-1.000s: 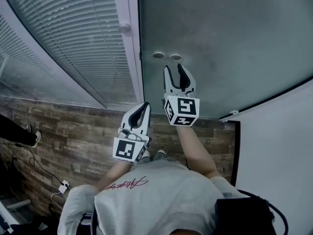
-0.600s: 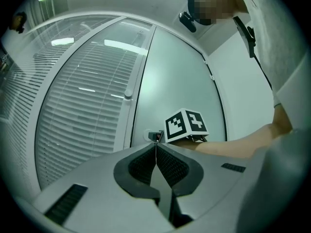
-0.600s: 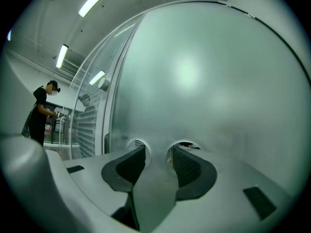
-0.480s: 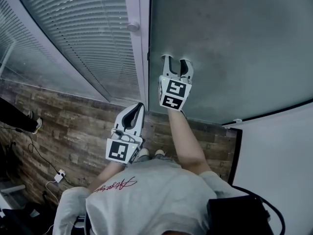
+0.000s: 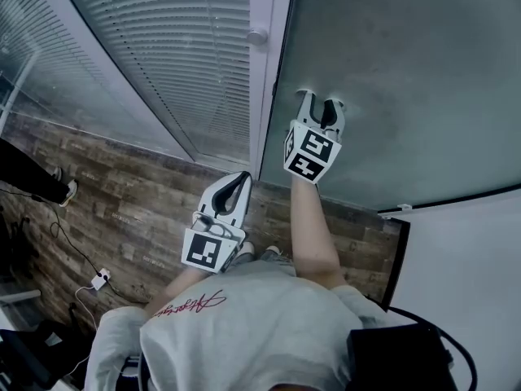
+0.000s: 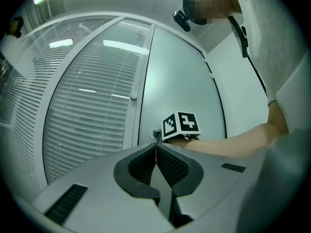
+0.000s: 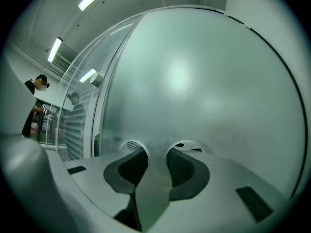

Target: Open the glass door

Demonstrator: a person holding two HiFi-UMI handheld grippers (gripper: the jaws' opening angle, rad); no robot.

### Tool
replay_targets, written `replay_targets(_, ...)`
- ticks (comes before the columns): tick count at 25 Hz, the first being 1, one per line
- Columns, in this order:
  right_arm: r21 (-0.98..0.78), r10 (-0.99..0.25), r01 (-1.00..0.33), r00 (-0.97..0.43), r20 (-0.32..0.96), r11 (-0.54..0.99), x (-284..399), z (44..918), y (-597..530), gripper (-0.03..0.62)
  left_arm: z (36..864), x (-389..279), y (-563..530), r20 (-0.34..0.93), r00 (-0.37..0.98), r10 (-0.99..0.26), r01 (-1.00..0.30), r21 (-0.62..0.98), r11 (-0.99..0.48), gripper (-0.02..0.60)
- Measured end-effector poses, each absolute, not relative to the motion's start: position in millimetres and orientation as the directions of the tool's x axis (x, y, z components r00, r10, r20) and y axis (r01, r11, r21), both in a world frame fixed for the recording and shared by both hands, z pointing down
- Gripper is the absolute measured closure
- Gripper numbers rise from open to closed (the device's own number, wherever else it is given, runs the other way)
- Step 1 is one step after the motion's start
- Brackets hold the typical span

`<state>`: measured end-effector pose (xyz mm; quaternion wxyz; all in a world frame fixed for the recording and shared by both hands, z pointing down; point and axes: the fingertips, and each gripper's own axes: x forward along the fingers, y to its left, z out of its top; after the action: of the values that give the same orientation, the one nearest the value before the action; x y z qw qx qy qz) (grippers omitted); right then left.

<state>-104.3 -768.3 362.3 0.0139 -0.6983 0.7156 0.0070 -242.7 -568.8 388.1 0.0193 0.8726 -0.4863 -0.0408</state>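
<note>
The frosted glass door (image 5: 399,72) fills the upper right of the head view. Two round holes (image 7: 130,146) sit side by side in it near its left edge. My right gripper (image 5: 320,104) points level at the door, one fingertip at each hole. Its jaws have just been closing, and the pads (image 7: 171,165) look pressed on the glass strip (image 7: 156,152) between the holes. My left gripper (image 5: 236,184) hangs lower and nearer to me, shut and empty, apart from the door. In the left gripper view its jaws (image 6: 156,149) meet below the right gripper's marker cube (image 6: 181,125).
Left of the door stands a window with slatted blinds (image 5: 163,55), a white frame post (image 5: 273,72) and a round knob (image 5: 257,37). A white wall (image 5: 464,251) stands at the right. A cable and plug (image 5: 99,279) lie on the wood-look floor (image 5: 122,202). A person (image 7: 34,106) stands far behind the glass.
My right gripper has moved forward to the door, and its fingertips now cover the two holes that showed ahead of it. Its jaws have narrowed. The left gripper has drifted slightly forward.
</note>
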Motion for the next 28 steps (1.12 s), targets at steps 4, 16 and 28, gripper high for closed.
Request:
replay_targets(4,-0.012,-0.999,-1.000,-0.018,-0.048,0.018,-103.6,363.0,-762.2,0.467,393.6,-253.3,-564.3,-0.030,0.536,-0.844,-0.841,0.067,-0.537,0.565)
replay_targets(16,-0.005,-0.996,-1.000,-0.029,-0.081,0.030,-112.2,361.9,-722.5,0.467,397.7,-257.4,-544.5,-0.055,0.625,-0.779,-0.776,0.070,-0.627,0.565)
replay_targets(28,-0.011,-0.988,-0.991,-0.132,-0.081,0.134,-117.1,362.5,-659.6,0.467,389.4,-224.6,-509.8,-0.096,0.664,-0.742,-0.739,0.066,-0.670,0.565)
